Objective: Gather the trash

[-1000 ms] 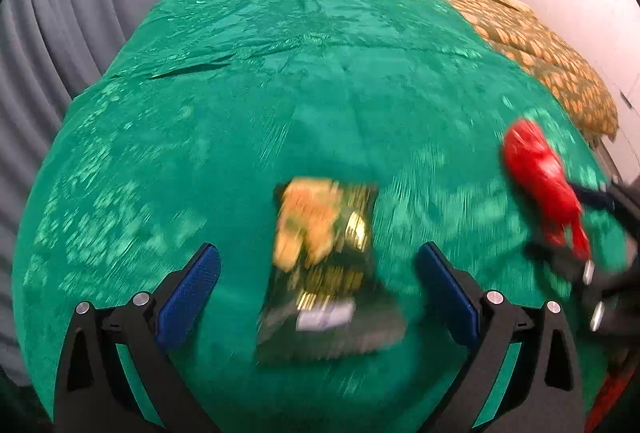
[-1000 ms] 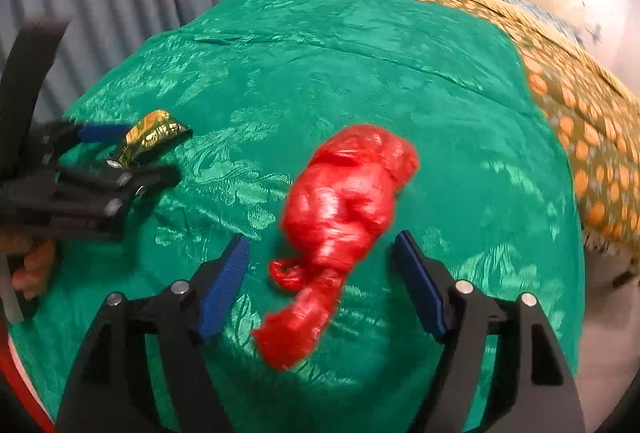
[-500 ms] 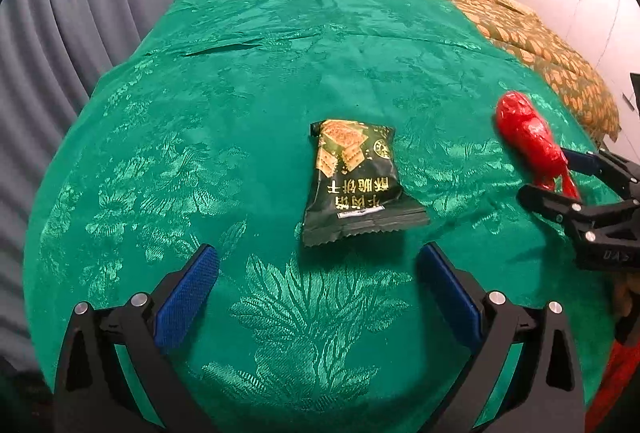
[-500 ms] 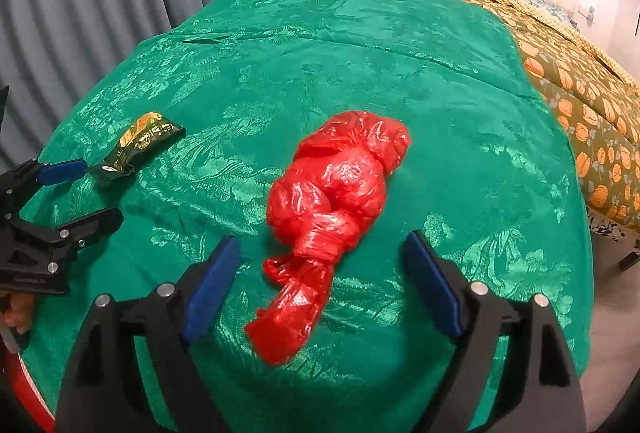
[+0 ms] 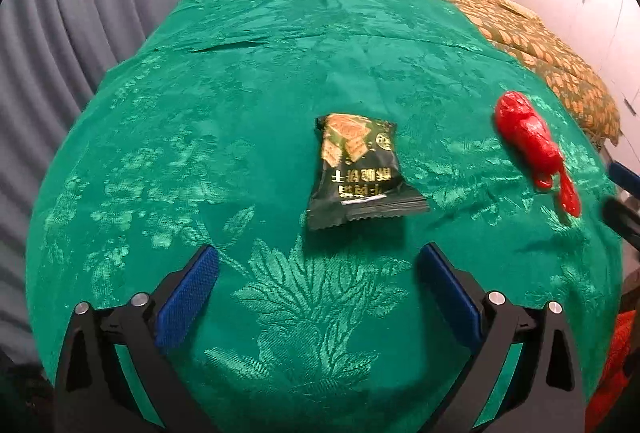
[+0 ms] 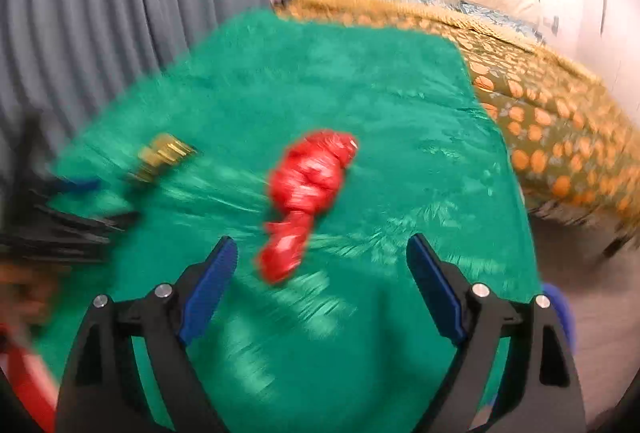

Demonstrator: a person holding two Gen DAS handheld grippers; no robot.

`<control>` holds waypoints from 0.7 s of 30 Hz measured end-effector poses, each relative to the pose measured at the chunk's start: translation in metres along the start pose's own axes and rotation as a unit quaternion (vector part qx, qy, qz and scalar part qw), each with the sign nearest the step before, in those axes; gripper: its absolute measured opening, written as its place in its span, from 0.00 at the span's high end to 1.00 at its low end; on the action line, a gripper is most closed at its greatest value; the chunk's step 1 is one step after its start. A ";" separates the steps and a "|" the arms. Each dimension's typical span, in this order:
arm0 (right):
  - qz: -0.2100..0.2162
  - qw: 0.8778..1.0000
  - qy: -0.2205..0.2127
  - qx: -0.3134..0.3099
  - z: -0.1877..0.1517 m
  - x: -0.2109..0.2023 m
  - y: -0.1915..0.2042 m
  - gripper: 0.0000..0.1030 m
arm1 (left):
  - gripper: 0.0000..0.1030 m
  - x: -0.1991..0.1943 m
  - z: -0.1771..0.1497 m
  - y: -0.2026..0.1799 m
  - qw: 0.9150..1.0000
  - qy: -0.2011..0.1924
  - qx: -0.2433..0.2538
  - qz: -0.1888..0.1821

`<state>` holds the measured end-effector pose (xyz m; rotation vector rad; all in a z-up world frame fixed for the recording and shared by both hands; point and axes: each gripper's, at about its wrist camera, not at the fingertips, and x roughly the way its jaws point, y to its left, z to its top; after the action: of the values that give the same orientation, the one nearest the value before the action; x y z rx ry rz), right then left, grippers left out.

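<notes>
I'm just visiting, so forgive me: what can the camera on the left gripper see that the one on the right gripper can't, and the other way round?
Only the left wrist view shows the left gripper from behind, jaws wide with nothing between them, and sharp print on the snack packet.

Only the right wrist view shows the right gripper from behind, also open and empty, plus bare floor beside the bed.

Both show the green cover, the packet, the knotted red bag lying apart from it, the orange-patterned blanket and grey curtain. Each also catches the other gripper at its edge.

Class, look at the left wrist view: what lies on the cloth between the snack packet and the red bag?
Nothing: only bare green cloth lies between the snack packet and the red bag in the left wrist view.
</notes>
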<state>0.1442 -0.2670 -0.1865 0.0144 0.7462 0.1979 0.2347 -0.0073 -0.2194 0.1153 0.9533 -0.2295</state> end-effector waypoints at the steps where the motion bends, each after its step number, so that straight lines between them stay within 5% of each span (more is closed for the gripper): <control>1: -0.009 1.000 0.002 -0.010 -0.001 -0.002 0.000 0.14 | 0.04 0.002 0.003 0.000 1.000 0.000 0.003 -0.004; 8: 0.015 1.000 -0.021 -0.007 0.001 -0.024 -0.006 0.14 | 0.04 0.003 0.003 -0.004 1.000 0.000 0.001 0.009; 21: 0.031 1.000 0.003 -0.004 0.037 0.032 0.005 0.14 | 0.04 0.003 0.002 -0.003 1.000 0.000 0.000 0.007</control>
<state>0.1907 -0.2545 -0.1805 0.0303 0.7507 0.2600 0.2373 -0.0108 -0.2201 0.1225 0.9516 -0.2167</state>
